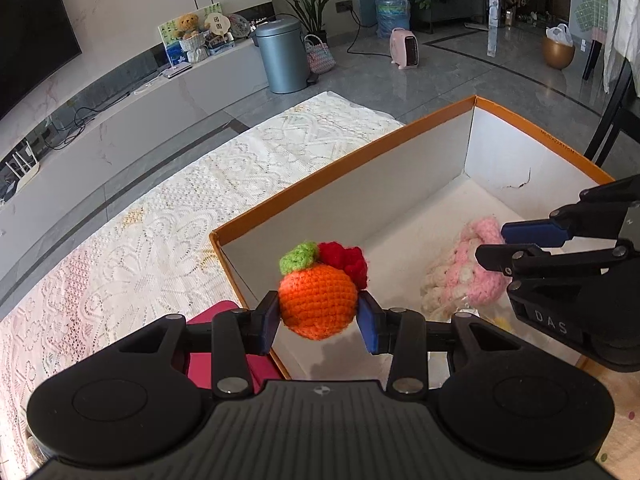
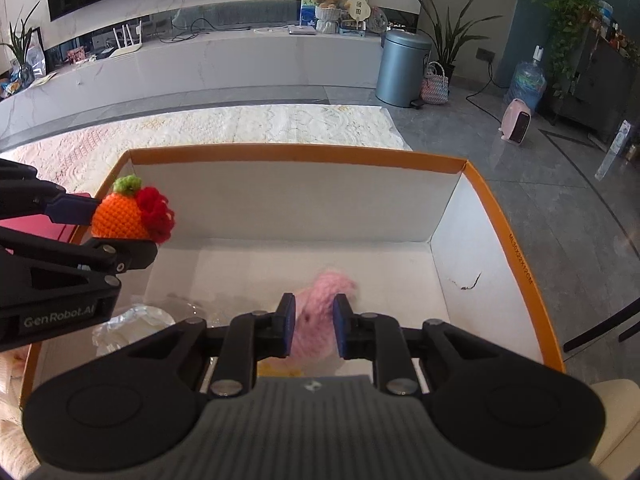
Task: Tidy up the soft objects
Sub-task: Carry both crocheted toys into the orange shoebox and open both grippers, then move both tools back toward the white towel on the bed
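My left gripper (image 1: 318, 312) is shut on a crocheted orange fruit (image 1: 318, 304) with a green leaf and a red flower, holding it above the near left corner of an orange-rimmed cardboard box (image 1: 340, 160). The right wrist view shows that left gripper (image 2: 120, 228) and the orange fruit (image 2: 120, 220) over the box's left wall. My right gripper (image 2: 315, 320) reaches down inside the box (image 2: 296, 151) with a pink crochet piece (image 2: 316, 328) filling the gap between its blue pads; the piece looks blurred. From the left wrist view, the right gripper (image 1: 494, 245) is over the pink and cream crochet piece (image 1: 468, 276).
Crinkled clear plastic (image 2: 132, 320) lies on the box floor at the left. The box stands on a lace cloth (image 1: 140, 220), with a flat magenta object (image 1: 224, 340) just outside its left wall. Beyond are a grey bin (image 1: 282, 56) and a pink heater (image 1: 406, 48).
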